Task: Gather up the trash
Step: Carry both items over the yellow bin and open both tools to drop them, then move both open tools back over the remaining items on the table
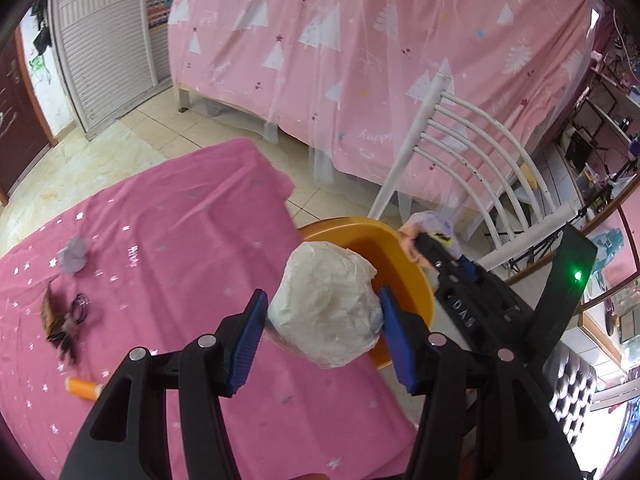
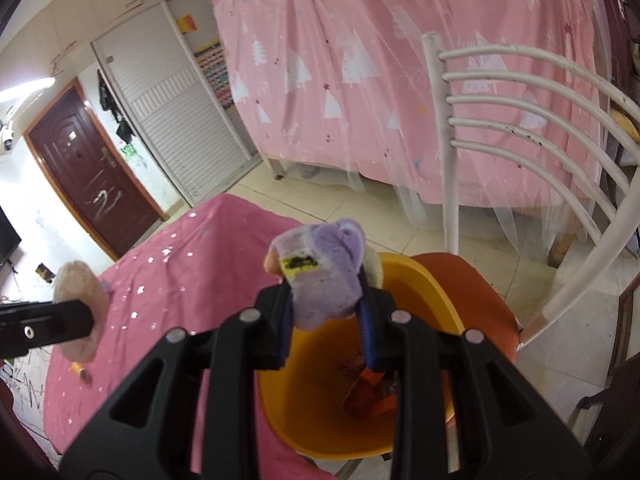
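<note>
White crumpled paper sat pinched between our left tongs, held at the rim of the orange bin so a release would likely drop it inside. Our right tongs were pressed onto a purple wad, positioned above the bin opening for the same reason. Wrappers already lay in the bin. More trash remained on the pink table: a lilac wad and an orange spool.

Crumpled white paper wad over orange bin
</note>
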